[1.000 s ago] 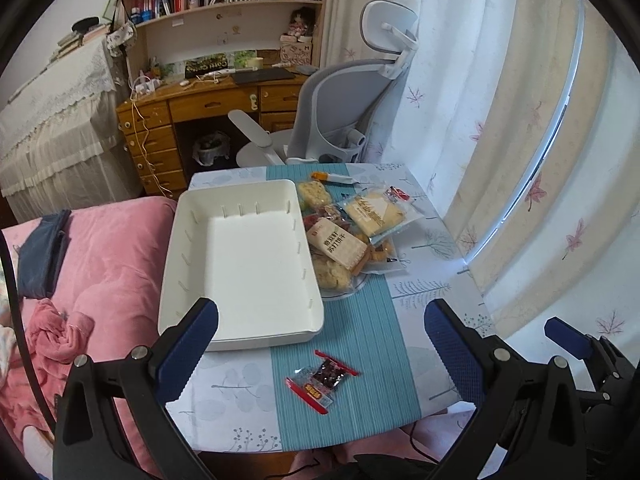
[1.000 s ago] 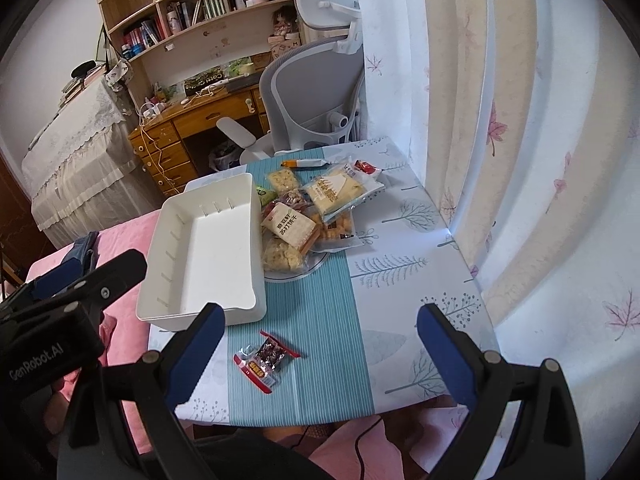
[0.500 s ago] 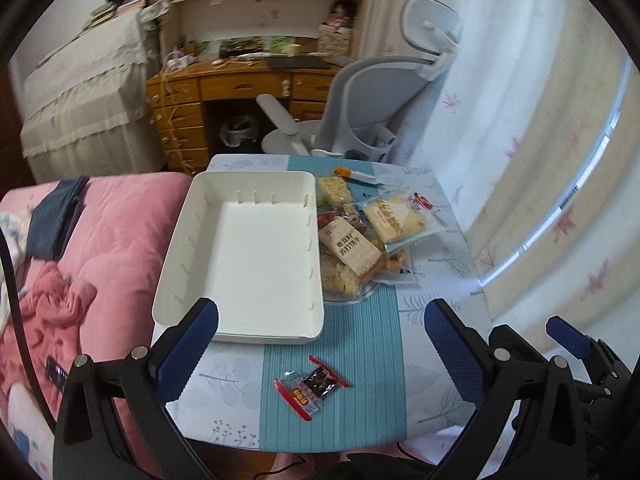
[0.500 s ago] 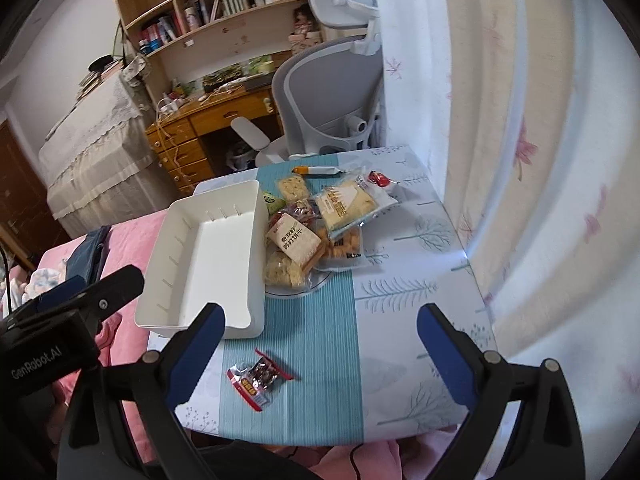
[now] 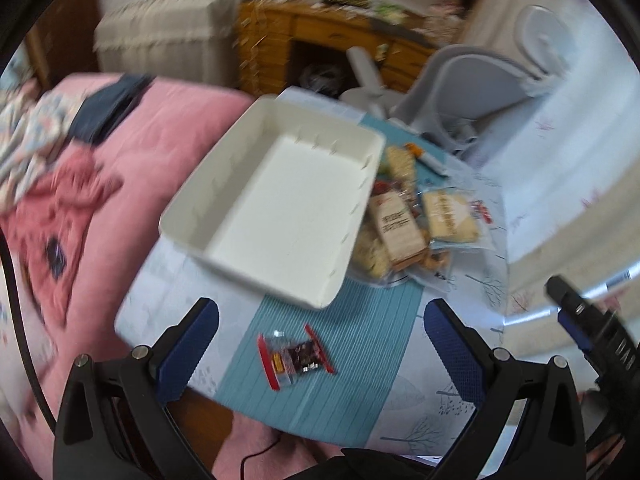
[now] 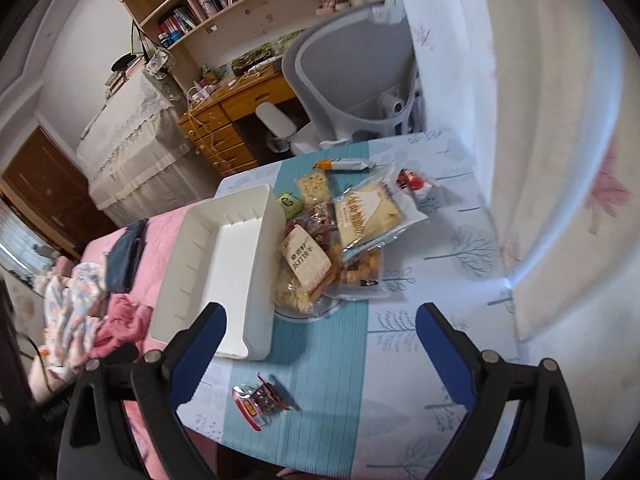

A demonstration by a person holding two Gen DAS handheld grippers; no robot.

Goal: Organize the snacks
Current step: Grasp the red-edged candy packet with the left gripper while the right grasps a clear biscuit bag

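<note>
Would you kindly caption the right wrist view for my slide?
Open right gripper above a lone snack packet, beside an empty white tray and a snack pile.

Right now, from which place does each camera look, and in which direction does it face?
Left wrist: on the left gripper, above the table's near edge, facing the white tray; its own open fingers show, with part of the right gripper at right.
Right wrist: on the right gripper, facing the snack pile; its own open fingers show.
Shared: tray, snack pile, small red-edged packet, grey chair.
</note>
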